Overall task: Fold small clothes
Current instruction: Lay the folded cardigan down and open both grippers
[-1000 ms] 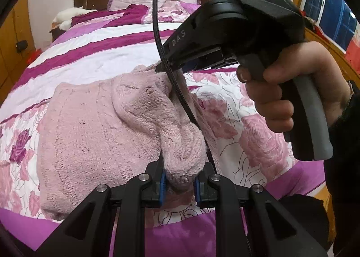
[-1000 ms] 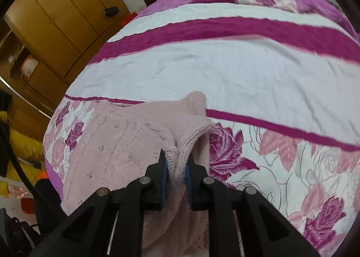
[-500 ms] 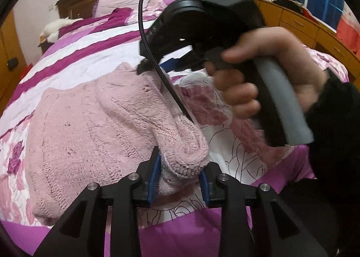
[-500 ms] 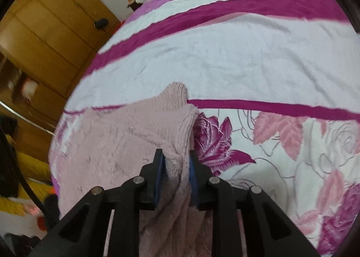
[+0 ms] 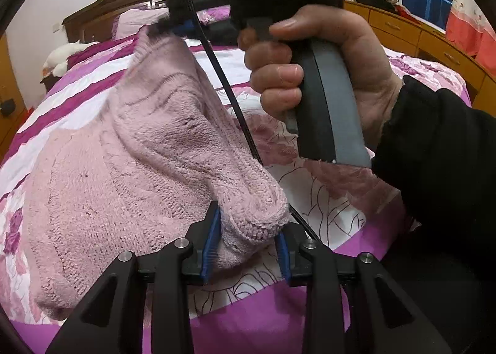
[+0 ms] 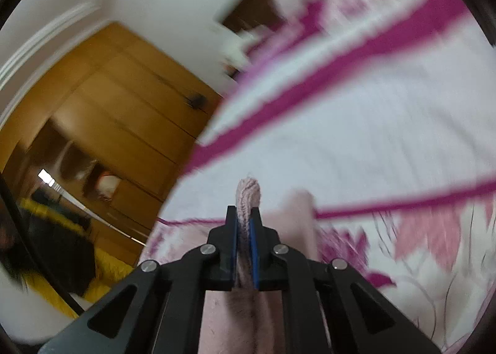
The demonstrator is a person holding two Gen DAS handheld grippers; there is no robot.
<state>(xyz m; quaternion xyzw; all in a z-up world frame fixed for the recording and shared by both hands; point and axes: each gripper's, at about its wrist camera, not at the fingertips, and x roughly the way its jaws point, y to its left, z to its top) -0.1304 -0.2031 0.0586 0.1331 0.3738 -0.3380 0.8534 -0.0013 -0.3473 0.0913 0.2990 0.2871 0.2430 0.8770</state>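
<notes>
The fuzzy pink knitted sweater (image 5: 130, 174) lay rumpled on the floral bed (image 5: 325, 199). The left gripper (image 5: 248, 248) had been easing wider around a rolled cuff; the right gripper (image 6: 244, 239) had just clamped a ribbed edge.

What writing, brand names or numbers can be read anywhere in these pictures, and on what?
None can be read.
Right gripper: its body is blurred in the left wrist view; no lettering can be made out.
Pink knitted sweater: no label shows.
Floral bedspread: pattern only, no words.
Wooden wardrobe: blurred, no text visible.
</notes>
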